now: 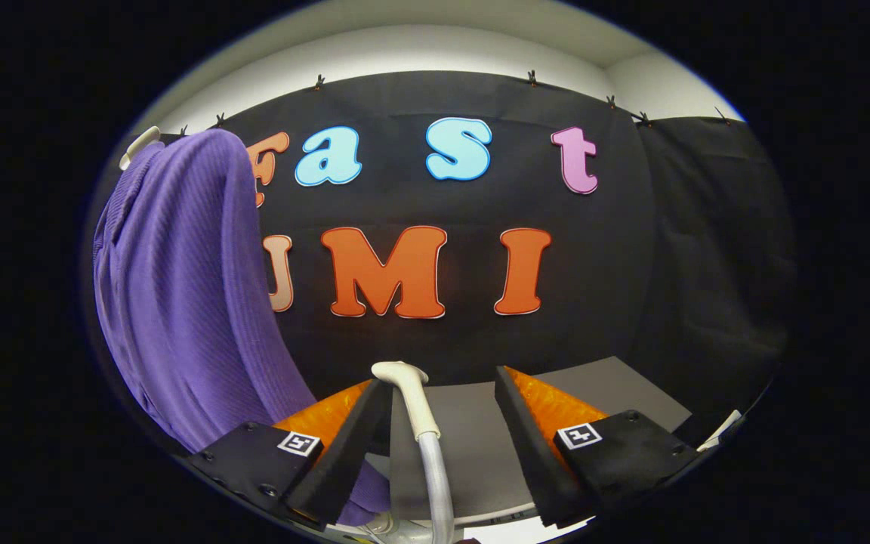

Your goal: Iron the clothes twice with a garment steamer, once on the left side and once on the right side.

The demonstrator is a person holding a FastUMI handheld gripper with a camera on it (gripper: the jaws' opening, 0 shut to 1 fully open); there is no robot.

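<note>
The purple top [186, 302] hangs on a hanger [138, 145], off to the left of the fingers. The steamer [414, 400] stands between them, close to the left one. The gripper [442, 393] points level, open wide, holding nothing. I think it should move left, then squeeze the handle gently.

A grey tabletop [616, 393] runs up to the black cloth wall [677, 249]; a white sheet edge [720, 432] lies on it near that wall.
</note>
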